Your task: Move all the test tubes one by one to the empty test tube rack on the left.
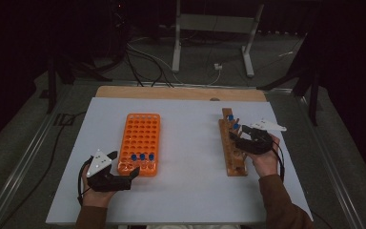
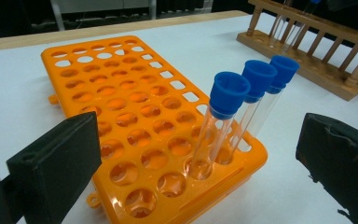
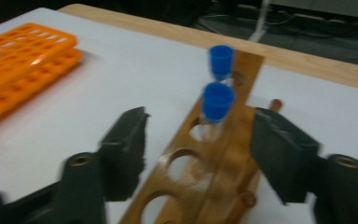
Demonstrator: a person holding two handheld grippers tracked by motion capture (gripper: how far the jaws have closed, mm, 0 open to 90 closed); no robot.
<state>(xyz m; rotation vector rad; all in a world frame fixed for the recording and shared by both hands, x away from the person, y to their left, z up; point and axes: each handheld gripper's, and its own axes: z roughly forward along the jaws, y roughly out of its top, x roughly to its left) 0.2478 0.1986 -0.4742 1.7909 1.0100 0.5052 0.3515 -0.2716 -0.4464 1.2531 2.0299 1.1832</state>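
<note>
Left gripper: jaws wide apart, empty, at the near end of the orange rack. Right gripper: jaws apart, straddling the wooden rack, nothing clamped. White table carries both racks, well apart. Orange rack lies left of centre; three blue-capped tubes stand upright in its near row. Wooden rack lies to the right; two blue-capped tubes stand at its far end, just ahead of the right jaws.
</note>
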